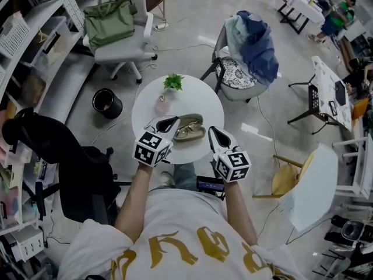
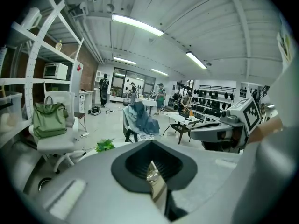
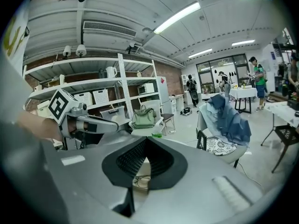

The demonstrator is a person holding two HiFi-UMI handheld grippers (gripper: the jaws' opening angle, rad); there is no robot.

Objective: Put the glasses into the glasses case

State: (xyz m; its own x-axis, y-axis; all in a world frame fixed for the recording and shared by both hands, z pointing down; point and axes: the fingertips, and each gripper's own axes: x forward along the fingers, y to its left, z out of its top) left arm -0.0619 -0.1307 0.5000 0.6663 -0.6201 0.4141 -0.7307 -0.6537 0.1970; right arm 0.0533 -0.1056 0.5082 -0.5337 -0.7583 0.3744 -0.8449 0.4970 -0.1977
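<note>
An olive glasses case [image 1: 192,121] lies open on the round white table [image 1: 152,95], with the glasses [image 1: 186,132] resting in it. My left gripper [image 1: 169,123] hovers at the case's left end, its jaws shut and empty. To the right of the case, over the table's near edge, my right gripper [image 1: 213,132] is shut too, holding nothing. In the left gripper view a sliver of the case [image 2: 152,174] shows through the slit between the jaws. The glasses [image 3: 139,179] show the same way in the right gripper view.
A small green plant [image 1: 173,82] and a pinkish pot [image 1: 162,104] stand at the table's far side. Around it are a white chair with a green bag [image 1: 109,19], a chair draped in blue clothes [image 1: 252,46], a black bin [image 1: 107,102] and a black chair [image 1: 49,156].
</note>
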